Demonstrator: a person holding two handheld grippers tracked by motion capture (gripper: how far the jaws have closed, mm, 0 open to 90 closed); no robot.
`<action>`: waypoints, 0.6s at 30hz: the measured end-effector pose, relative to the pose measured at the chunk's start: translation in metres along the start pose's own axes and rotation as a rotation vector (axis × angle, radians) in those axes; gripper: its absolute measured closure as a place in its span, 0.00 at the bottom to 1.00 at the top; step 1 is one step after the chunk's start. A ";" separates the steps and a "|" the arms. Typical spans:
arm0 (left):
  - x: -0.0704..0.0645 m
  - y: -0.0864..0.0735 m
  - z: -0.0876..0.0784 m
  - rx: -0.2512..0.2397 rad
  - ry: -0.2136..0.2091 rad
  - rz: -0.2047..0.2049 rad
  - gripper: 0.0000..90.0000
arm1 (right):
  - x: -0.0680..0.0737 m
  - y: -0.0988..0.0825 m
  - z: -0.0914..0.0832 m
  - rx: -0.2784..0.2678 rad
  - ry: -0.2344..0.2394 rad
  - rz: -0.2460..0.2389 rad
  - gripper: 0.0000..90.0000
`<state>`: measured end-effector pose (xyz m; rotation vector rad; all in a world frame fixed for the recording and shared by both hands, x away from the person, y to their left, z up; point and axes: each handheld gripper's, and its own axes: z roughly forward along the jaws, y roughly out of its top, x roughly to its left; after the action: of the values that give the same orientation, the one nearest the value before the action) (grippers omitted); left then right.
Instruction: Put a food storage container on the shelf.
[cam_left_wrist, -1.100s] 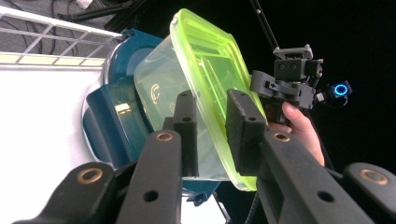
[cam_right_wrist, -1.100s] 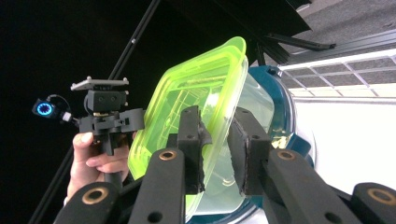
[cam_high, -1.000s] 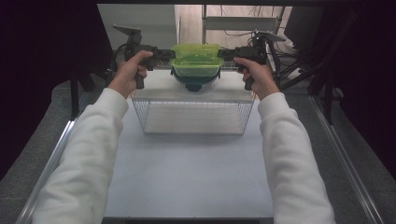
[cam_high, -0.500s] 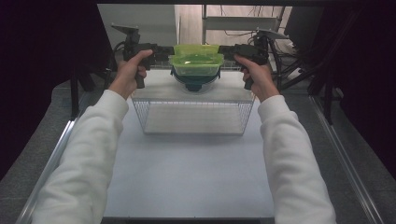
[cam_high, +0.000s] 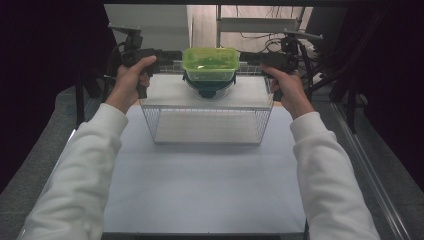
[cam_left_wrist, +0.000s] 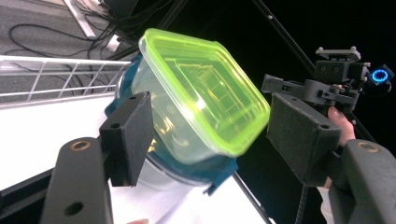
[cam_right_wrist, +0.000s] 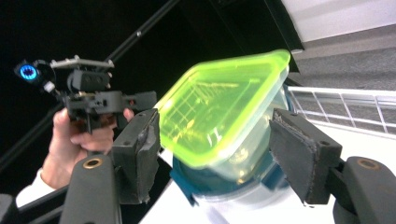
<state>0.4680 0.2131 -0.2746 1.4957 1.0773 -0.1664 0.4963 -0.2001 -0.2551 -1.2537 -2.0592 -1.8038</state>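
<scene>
A pale table is carrying a white wire basket, standing upside down at the far middle, its flat top facing up. On that top, at the far edge, a clear container with a blue rim is sitting, and a green-lidded box is resting on it, lid up, its long axis running left to right. Dark stands and cables are crowding the far side. The left claw and right claw are flanking the box, jaws just having been opening, now standing wide with pads clear of its ends.
</scene>
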 end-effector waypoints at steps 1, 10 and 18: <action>0.000 -0.003 -0.003 -0.002 -0.001 0.009 0.35 | 0.000 -0.002 -0.002 0.007 -0.006 -0.013 0.37; -0.005 -0.036 -0.033 -0.001 0.033 0.087 0.34 | 0.007 -0.024 -0.020 0.021 -0.021 -0.080 0.35; -0.012 -0.084 -0.053 0.021 0.073 0.185 0.34 | 0.021 -0.056 -0.034 0.081 -0.103 -0.219 0.33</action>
<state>0.3786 0.2388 -0.3120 1.6219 0.9911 0.0069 0.4325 -0.2160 -0.2755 -1.1626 -2.3847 -1.7524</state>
